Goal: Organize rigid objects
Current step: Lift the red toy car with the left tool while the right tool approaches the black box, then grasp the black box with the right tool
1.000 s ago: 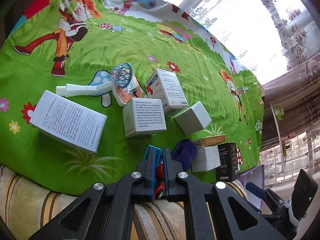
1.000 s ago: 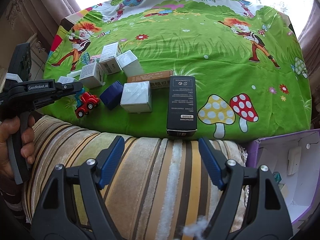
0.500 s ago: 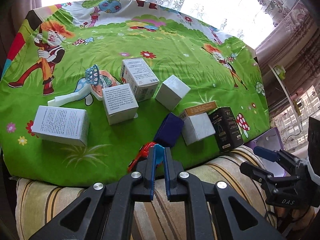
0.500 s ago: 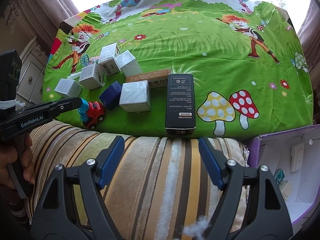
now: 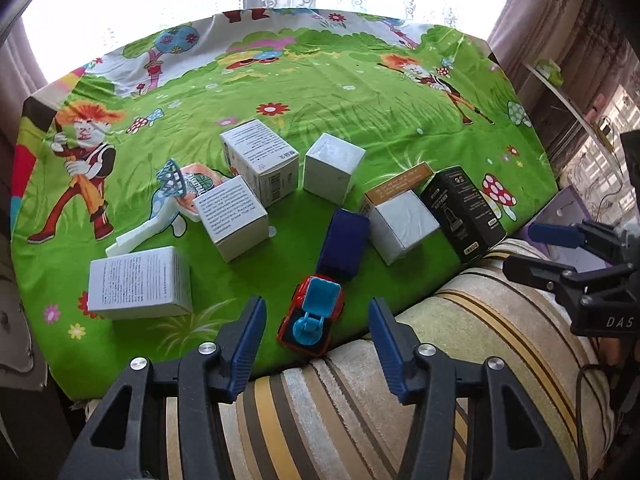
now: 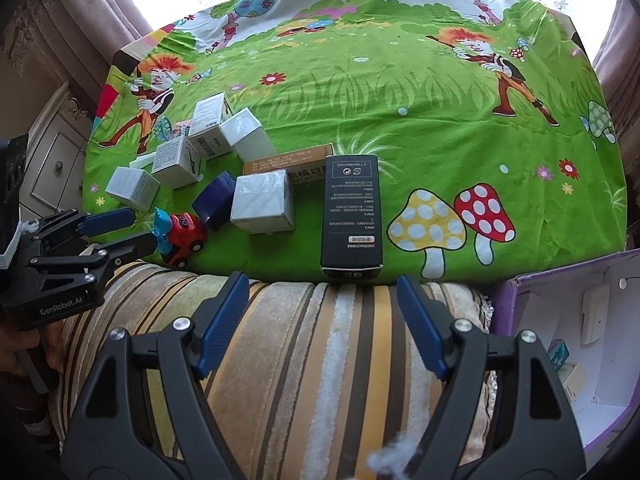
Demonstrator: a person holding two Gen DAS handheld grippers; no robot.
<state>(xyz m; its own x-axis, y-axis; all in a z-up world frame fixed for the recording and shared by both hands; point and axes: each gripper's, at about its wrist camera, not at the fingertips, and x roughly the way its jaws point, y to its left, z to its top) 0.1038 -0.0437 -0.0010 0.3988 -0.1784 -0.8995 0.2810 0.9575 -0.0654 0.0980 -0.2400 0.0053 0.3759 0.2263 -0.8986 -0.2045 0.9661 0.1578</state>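
A red toy car (image 5: pixel 311 314) with a light-blue part on top is seen low in the centre of the left wrist view, on the green cartoon-print cloth (image 5: pixel 360 92) near its front edge, just before a dark-blue box (image 5: pixel 344 242). The left hand-held gripper (image 5: pixel 317 350) is spread wide on either side of it, untouching. The right hand-held gripper (image 6: pixel 322 326) is likewise spread, over the striped cushion (image 6: pixel 320 360), below a black box (image 6: pixel 352 212).

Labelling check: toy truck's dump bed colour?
Light blue bed on the small red plastic toy truck; clearest in left wrist view.
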